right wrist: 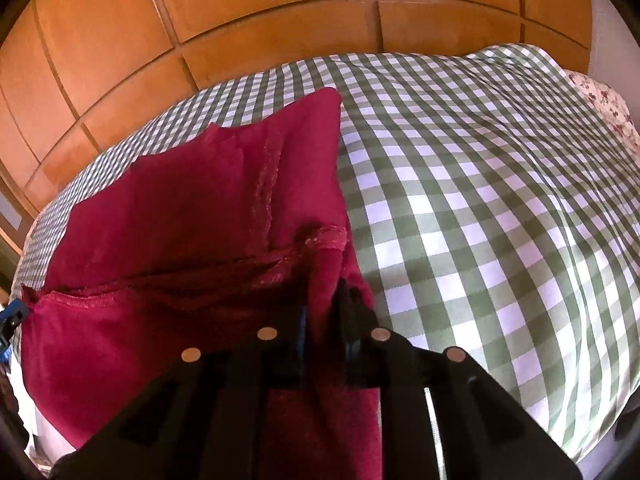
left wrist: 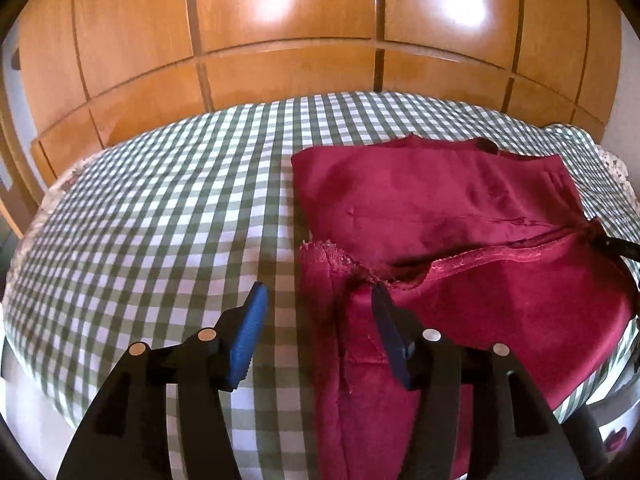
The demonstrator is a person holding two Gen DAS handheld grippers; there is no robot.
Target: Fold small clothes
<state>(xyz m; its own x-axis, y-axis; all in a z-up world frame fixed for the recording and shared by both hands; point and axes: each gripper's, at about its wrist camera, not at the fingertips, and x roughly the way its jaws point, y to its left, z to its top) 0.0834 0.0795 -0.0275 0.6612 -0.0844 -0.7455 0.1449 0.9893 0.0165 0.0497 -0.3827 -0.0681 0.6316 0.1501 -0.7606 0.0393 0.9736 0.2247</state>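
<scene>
A dark red garment (left wrist: 440,208) lies partly folded on the green-and-white checked bedspread (left wrist: 160,208). My left gripper (left wrist: 320,308) is open, its jaws astride the garment's near left frayed corner, with nothing clamped. My right gripper (right wrist: 324,304) is shut on the garment's (right wrist: 192,216) near right edge, with red cloth pinched between its fingers. The right gripper's tip shows at the right edge of the left wrist view (left wrist: 616,246), holding the hem.
A wooden panelled wardrobe (left wrist: 280,20) stands behind the bed. A floral pillow (right wrist: 608,108) lies at the far right. The checked bedspread (right wrist: 480,200) stretches to the right of the garment, and the bed's near edge drops off below.
</scene>
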